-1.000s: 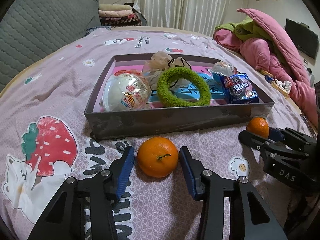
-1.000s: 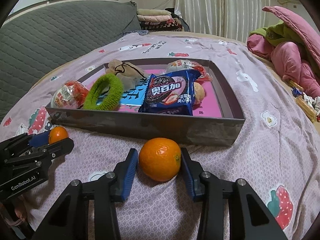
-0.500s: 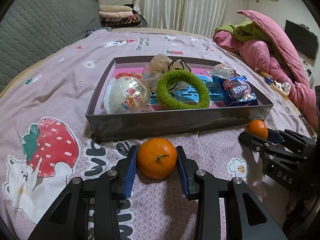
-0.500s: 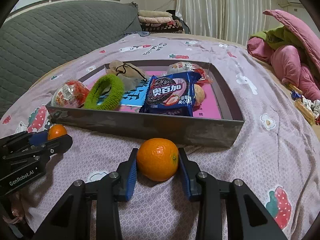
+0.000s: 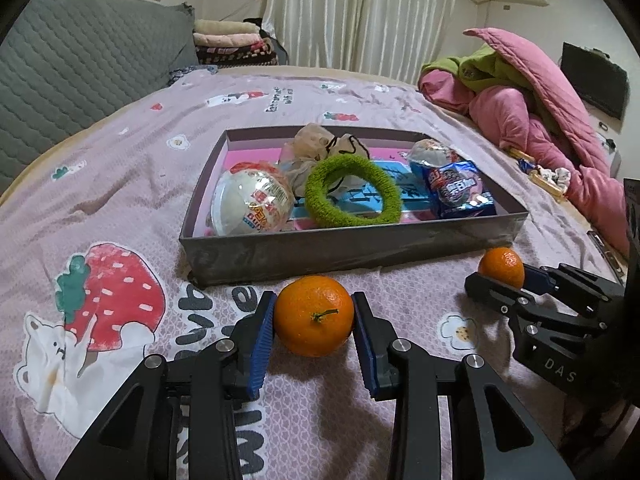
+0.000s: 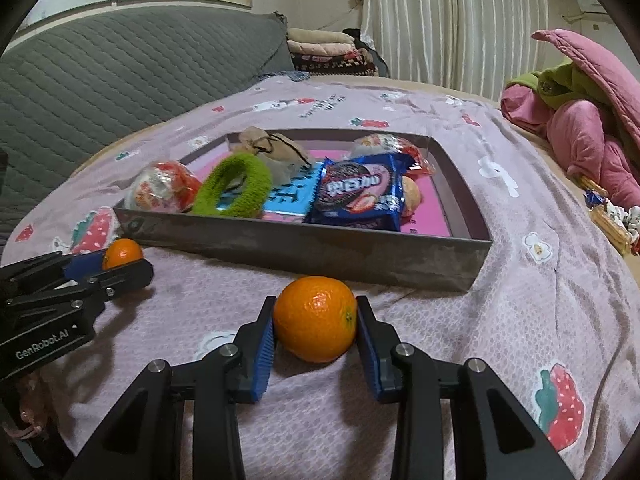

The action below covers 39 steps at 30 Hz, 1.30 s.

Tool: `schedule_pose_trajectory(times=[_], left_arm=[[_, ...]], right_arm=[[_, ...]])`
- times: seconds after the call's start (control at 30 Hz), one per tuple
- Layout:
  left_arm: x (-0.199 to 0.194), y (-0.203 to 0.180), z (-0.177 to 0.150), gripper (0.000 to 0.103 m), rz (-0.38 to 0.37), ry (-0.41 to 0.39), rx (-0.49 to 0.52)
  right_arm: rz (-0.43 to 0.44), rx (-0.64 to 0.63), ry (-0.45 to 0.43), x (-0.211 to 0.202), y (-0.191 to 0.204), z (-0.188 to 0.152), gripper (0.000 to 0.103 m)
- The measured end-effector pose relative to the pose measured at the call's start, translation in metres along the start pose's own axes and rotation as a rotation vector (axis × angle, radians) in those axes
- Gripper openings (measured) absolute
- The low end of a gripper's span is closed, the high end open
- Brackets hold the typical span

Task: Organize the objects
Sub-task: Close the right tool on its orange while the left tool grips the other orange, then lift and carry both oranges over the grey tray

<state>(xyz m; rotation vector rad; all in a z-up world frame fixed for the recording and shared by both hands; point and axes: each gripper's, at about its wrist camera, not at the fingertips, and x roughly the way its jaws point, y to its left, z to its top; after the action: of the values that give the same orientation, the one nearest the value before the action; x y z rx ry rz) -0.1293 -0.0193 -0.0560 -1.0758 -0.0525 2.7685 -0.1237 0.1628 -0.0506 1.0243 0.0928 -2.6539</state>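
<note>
Grey tray [image 5: 352, 246] mid-bed holds wrapped ball snack [image 5: 250, 200] at its L end, green fuzzy ring [image 5: 352, 192] centre, drawstring pouch [image 5: 316, 150] behind, blue cookie pack [image 5: 460, 192] at R end.

L gripper [image 5: 314, 320] clamped on a tangerine [image 5: 314, 314] w/ stem, on bedsheet [image 5: 120, 184] just off tray's near edge. R gripper [image 6: 316, 320] clamped on 2nd tangerine [image 6: 316, 318], same edge.

Pink quilt [image 5: 540, 120] heaped at R, curtains [image 5: 360, 12] behind.

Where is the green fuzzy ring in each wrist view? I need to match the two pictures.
Left wrist: green fuzzy ring at the box's middle, right of the white ball.
Right wrist: green fuzzy ring left of middle, propped left of the blue cookie packet.
Shared landmark: the grey box.
</note>
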Motion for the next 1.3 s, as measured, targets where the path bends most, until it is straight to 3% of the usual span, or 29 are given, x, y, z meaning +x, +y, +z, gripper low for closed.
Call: schedule_pose_trajectory(times=[0.47,1.3], left_arm=[[-0.029,-0.007,0.010,0.038,0.000,-0.063,0.007],[-0.019,-0.021,0.049,0.038,-0.041,-0.126,0.028]], right_arm=[[0.067,-0.035,-0.099,-0.034,0.015,0.003,0.037],[0.024,-0.028,-0.218,-0.046,0.004,0.034,0.037]])
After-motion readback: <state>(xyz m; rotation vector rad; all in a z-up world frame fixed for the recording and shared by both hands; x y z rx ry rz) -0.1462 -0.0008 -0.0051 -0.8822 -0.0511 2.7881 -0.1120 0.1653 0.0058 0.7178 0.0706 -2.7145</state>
